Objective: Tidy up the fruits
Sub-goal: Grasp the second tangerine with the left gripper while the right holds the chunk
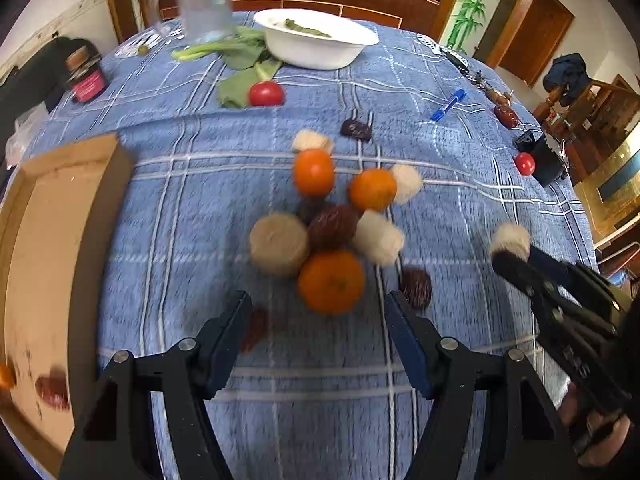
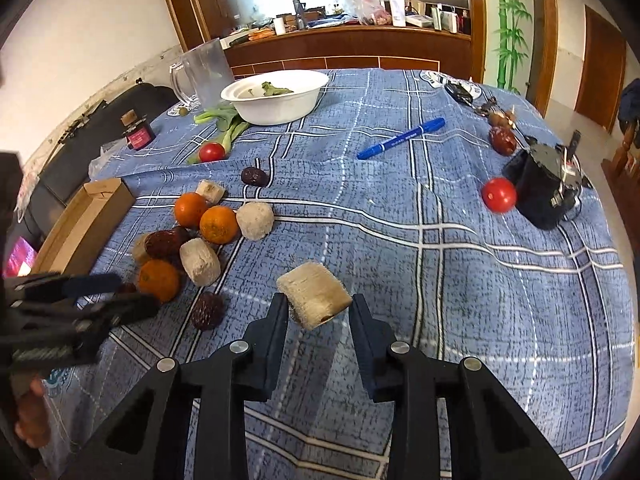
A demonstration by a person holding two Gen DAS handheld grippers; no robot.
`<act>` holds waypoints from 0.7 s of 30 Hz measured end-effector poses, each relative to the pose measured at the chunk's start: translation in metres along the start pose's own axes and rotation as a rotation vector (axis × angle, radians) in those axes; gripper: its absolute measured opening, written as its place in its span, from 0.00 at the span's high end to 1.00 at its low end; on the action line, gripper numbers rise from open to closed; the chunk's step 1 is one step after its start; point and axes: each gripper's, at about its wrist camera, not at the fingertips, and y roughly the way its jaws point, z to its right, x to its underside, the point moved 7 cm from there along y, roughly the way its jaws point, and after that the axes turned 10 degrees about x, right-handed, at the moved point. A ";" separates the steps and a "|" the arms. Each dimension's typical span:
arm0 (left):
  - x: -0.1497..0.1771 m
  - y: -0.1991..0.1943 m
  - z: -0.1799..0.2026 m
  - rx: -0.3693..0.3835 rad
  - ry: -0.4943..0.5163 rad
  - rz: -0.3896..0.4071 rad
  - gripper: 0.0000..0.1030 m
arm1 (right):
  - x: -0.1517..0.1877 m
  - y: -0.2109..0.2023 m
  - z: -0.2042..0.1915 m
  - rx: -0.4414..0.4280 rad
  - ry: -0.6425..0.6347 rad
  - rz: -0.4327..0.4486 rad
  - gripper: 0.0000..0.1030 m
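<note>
A cluster of fruit lies on the blue plaid cloth: three oranges, the nearest (image 1: pixel 331 282), dark red dates (image 1: pixel 334 227) and several pale cylinder chunks (image 1: pixel 279 244). My left gripper (image 1: pixel 318 304) is open, and the nearest orange sits just ahead of its tips with gaps on both sides. My right gripper (image 2: pixel 319 300) is shut on one pale chunk (image 2: pixel 314 294), right of the cluster; it also shows in the left wrist view (image 1: pixel 510 240). A cardboard box (image 1: pixel 112 168) on the left holds a date (image 1: pixel 52 392).
At the far side stand a white bowl (image 1: pixel 316 38), leafy greens (image 1: pixel 240 54), a clear pitcher (image 1: pixel 204 0) and a jar (image 1: pixel 86 76). Tomatoes (image 1: pixel 266 93) (image 2: pixel 499 195), a blue marker (image 2: pixel 400 138) and a black cup (image 2: pixel 544 184) lie around. A hand (image 2: pixel 30 420) holds the left gripper.
</note>
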 end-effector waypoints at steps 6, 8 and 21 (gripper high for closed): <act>-0.005 0.016 -0.002 -0.029 0.038 0.017 0.55 | 0.001 -0.005 0.006 -0.012 0.030 0.008 0.68; -0.003 0.015 0.000 0.035 0.042 0.018 0.69 | 0.003 -0.008 0.007 -0.010 0.041 0.011 0.68; 0.046 -0.033 -0.004 0.115 0.077 0.020 0.69 | 0.036 -0.047 0.009 0.048 0.060 0.025 0.68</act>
